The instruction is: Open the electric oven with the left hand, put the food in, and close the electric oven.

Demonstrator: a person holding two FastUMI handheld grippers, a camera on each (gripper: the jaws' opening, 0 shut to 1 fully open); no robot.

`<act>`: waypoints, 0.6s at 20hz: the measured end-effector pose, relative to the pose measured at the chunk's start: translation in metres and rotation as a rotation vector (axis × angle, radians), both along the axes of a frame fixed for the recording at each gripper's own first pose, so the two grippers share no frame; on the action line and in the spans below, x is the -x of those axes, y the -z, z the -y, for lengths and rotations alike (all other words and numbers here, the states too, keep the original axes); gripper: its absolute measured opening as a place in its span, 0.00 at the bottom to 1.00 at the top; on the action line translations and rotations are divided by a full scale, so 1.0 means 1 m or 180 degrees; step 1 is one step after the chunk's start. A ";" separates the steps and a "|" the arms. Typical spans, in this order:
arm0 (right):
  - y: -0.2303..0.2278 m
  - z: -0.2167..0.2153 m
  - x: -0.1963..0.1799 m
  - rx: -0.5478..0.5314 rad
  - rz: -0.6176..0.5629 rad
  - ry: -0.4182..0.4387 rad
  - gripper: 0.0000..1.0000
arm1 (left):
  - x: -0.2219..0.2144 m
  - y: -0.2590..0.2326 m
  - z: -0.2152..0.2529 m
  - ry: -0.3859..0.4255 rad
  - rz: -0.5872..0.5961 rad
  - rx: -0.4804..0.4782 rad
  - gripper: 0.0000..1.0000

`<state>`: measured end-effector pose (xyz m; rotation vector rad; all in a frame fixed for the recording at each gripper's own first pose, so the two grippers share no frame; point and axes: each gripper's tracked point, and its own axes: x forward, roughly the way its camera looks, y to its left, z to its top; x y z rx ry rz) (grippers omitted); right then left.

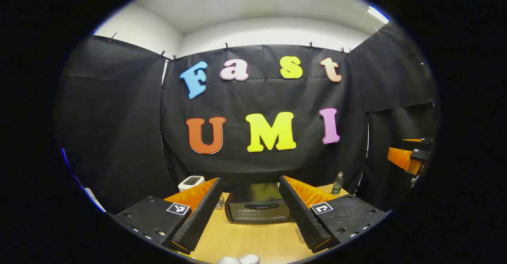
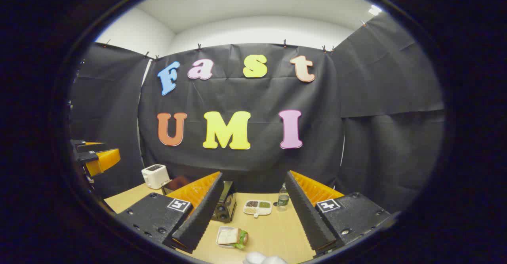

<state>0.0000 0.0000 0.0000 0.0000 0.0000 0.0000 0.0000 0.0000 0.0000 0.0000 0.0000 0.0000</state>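
Observation:
The black electric oven (image 1: 257, 208) stands on the wooden table (image 1: 253, 240) straight ahead, its door shut. My left gripper (image 1: 249, 180) is held open well short of it, with nothing between its fingers. In the right gripper view the food, a sandwich on a small plate (image 2: 233, 237), lies on the table just below my open right gripper (image 2: 253, 175). There the oven (image 2: 224, 205) is partly hidden behind one finger. Each gripper shows at the far edge of the other's view: the right gripper (image 1: 410, 159) and the left gripper (image 2: 95, 155).
A white toaster (image 2: 155, 175) sits at the back left of the table. A divided white dish of seasonings (image 2: 257, 207) and a small bottle (image 2: 283, 200) stand right of the oven. Black cloth closes the booth behind and at both sides.

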 end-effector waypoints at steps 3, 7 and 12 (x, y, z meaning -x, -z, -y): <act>0.005 0.001 -0.005 0.0022 -0.0044 0.0025 1.00 | -0.008 0.005 0.001 0.0020 -0.0031 -0.0004 0.95; 0.007 -0.001 -0.014 0.0000 -0.0064 0.0037 1.00 | -0.017 0.008 0.000 0.0017 -0.0038 -0.0044 0.95; 0.008 -0.001 -0.020 0.0017 -0.0075 0.0051 1.00 | -0.025 0.013 -0.001 0.0015 -0.0038 -0.0068 0.95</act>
